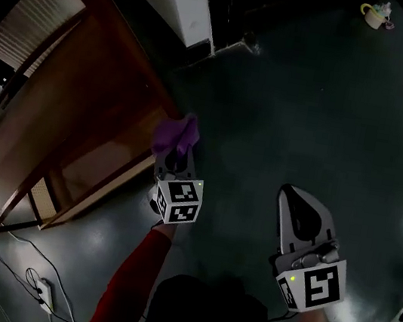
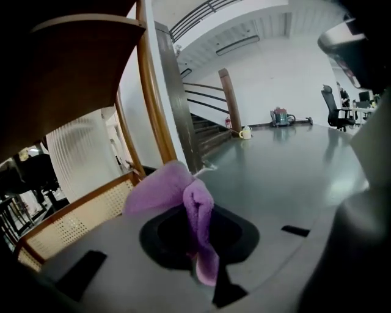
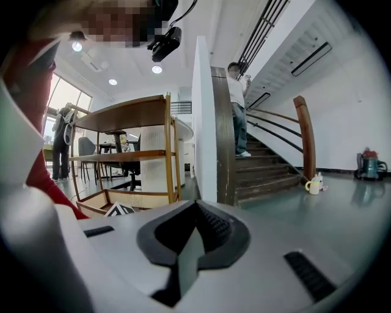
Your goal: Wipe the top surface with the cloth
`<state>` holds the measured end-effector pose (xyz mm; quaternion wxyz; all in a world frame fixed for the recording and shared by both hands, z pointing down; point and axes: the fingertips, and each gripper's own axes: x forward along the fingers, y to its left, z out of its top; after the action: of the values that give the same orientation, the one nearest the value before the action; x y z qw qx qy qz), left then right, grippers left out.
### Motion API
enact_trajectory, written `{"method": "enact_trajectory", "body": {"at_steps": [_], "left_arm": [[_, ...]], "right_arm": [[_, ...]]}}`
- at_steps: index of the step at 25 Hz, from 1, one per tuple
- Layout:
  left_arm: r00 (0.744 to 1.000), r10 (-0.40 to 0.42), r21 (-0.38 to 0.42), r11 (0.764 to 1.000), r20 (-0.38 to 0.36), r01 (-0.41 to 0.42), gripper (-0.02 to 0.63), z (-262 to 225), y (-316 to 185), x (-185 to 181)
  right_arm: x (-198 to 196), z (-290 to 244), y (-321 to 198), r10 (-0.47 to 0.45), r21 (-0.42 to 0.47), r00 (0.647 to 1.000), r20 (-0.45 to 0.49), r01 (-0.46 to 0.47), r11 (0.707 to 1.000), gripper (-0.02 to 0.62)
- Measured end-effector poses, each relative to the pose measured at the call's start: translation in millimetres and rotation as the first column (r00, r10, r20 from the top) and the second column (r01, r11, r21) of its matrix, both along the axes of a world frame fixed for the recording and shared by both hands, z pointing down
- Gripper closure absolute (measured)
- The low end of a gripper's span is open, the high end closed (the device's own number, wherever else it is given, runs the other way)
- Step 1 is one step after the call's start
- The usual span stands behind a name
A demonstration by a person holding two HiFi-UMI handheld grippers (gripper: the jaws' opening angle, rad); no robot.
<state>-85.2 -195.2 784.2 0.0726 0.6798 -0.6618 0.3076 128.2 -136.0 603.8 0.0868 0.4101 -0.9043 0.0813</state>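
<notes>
The purple cloth (image 1: 175,134) is pinched in the left gripper (image 1: 176,158) beside the near corner of the table (image 1: 67,96); it should be raised over the top's edge and pressed flat. The right gripper (image 1: 299,211) is closed, nothing held

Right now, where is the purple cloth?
In the head view, left of centre: the purple cloth is pinched between the jaws of the left gripper, beside a corner of the wooden shelf unit.
</notes>
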Motion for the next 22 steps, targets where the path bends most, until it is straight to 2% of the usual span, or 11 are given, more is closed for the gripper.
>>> {"method": "enact_trajectory", "body": {"at_steps": [4, 11, 16, 22], "left_arm": [[1.000, 0.003, -0.009, 1.000, -0.026, -0.003, 0.554, 17, -1, 3], [0.998, 0.009, 0.006, 1.000, -0.062, -0.009, 0.554, -5, 4, 11], [0.984, 0.068, 0.082, 0.995, -0.164, -0.055, 0.554, -101, 19, 35], [0.963, 0.166, 0.204, 0.971, -0.212, -0.123, 0.554, -270, 39, 63]], "right_arm": [[-4, 22, -9, -0.008, -0.017, 1.000, -0.012, 0.008, 1.000, 0.583], [-15, 25, -12, -0.037, -0.061, 0.999, -0.030, 0.035, 0.998, 0.583], [-30, -11, -1, -0.056, -0.143, 0.998, -0.025, 0.052, 0.988, 0.583], [-37, -115, 13, -0.050, -0.177, 0.999, -0.011, 0.047, 0.983, 0.583]]}}
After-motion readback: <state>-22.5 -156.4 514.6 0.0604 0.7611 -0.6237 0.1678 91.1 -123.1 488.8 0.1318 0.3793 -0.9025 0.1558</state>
